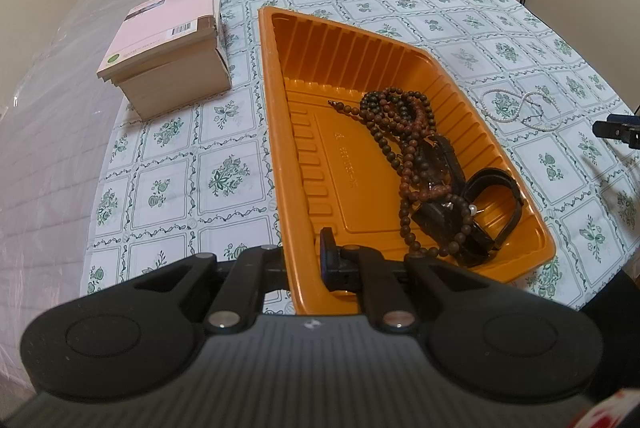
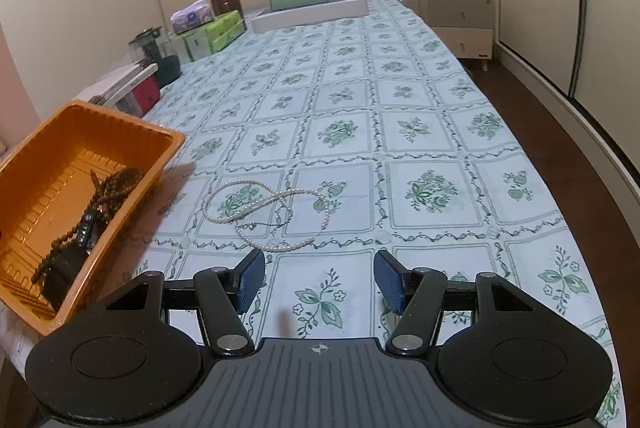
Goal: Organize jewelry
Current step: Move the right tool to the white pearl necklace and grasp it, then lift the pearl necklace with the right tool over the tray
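Note:
An orange plastic tray lies on the floral tablecloth and holds brown bead strands and a black watch. My left gripper is shut on the tray's near rim. A white pearl necklace lies on the cloth right of the tray; it also shows in the left wrist view. My right gripper is open and empty, just short of the necklace. One right fingertip shows at the left view's right edge.
A stack of beige boxes stands left of the tray. Tissue packs, a jar and flat boxes sit at the far end. The bed edge and wooden floor lie to the right.

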`<state>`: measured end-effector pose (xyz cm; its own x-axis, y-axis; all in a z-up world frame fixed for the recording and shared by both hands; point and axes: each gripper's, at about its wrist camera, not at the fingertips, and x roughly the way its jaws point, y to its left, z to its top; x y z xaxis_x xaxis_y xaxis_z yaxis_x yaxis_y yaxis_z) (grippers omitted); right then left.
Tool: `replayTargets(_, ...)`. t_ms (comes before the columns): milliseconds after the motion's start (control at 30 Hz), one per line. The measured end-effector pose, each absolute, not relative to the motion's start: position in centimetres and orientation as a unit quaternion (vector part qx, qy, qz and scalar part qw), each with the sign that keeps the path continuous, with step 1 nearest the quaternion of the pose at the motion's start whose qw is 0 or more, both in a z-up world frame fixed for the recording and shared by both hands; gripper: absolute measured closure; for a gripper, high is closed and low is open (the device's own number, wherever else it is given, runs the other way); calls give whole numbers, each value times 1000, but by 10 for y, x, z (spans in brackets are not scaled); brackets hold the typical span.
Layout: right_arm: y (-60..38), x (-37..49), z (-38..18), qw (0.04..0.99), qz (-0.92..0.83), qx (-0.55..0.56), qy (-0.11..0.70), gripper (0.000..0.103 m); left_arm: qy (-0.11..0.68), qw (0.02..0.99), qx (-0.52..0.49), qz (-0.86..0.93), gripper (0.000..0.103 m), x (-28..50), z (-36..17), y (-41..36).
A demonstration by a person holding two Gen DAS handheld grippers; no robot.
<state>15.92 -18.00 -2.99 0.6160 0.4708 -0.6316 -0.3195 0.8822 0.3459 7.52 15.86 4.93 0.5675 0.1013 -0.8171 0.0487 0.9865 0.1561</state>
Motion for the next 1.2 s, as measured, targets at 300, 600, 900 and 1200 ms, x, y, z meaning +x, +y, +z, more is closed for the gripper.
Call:
replayTargets(300, -171, 168, -43, 889, 226, 75, 391, 43, 465, 882, 81, 15, 95, 75, 49, 159)
replayTargets(600, -164, 183, -48, 893, 231, 53, 382, 48, 465, 881, 82, 15, 95, 74, 49, 159)
replayTargets(900, -145, 215, -56, 893, 229, 35, 386, 71, 466, 881, 83, 15, 95, 75, 49, 158)
replayTargets(1200, -126, 231, -62, 898, 211, -23, 385, 102, 467, 880, 82, 16, 95, 75, 49, 159)
